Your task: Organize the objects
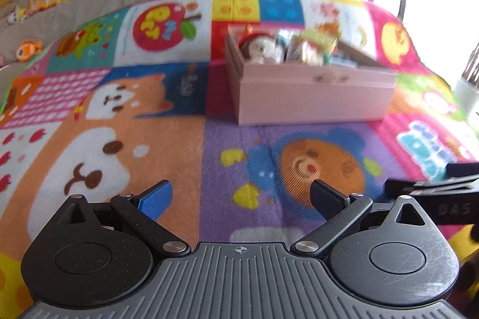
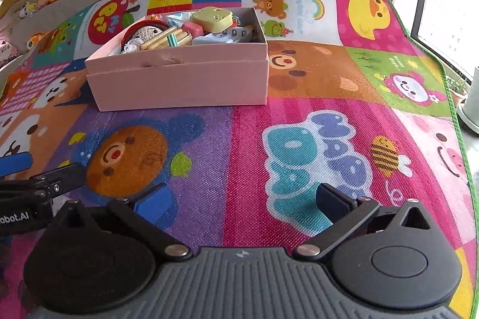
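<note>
A pink open box stands on the colourful play mat, filled with several small toys: a crocheted doll, wooden sticks and a yellow block. It also shows in the left wrist view, blurred. My left gripper is open and empty, low over the mat in front of the box. My right gripper is open and empty, also in front of the box. Each gripper shows at the edge of the other's view.
The cartoon-patterned mat covers the floor. Small plush toys lie along the left beyond the mat. A window and a plant pot are at the right edge. A wall with frames is behind.
</note>
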### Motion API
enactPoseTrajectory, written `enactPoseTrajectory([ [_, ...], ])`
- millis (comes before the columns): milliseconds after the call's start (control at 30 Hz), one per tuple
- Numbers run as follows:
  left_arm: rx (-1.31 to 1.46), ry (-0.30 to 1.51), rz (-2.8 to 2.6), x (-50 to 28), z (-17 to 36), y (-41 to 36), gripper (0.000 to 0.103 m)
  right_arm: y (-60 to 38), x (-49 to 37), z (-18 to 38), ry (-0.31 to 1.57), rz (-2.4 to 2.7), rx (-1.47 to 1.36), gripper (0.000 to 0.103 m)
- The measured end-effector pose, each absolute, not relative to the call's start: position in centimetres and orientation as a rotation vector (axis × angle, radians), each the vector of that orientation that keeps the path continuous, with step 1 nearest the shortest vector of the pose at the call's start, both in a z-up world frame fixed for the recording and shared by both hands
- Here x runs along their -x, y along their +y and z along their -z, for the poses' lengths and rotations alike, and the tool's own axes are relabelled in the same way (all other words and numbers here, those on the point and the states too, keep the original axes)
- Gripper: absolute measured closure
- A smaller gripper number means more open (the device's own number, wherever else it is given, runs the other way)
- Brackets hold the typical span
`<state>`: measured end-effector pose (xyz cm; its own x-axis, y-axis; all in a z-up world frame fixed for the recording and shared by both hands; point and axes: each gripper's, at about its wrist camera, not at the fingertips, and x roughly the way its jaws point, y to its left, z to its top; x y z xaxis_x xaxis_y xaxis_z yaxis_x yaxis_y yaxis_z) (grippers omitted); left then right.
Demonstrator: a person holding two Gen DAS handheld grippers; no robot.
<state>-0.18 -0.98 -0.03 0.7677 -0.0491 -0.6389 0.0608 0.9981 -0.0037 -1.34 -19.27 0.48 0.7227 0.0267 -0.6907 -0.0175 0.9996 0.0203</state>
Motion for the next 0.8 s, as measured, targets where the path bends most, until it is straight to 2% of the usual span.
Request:
enactPoseTrajectory([
  [300, -0.020, 0.688, 0.026, -0.37, 0.25, -1.31, 0.001, -19.50, 0.71, 0.13, 0.695, 0.000, -0.006, 0.000],
  [800, -0.013, 0.692, 0.001, -0.98, 0.20, -1.57, 0.000, -19.47, 0.51, 0.21, 0.695, -0.010, -0.005, 0.000],
])
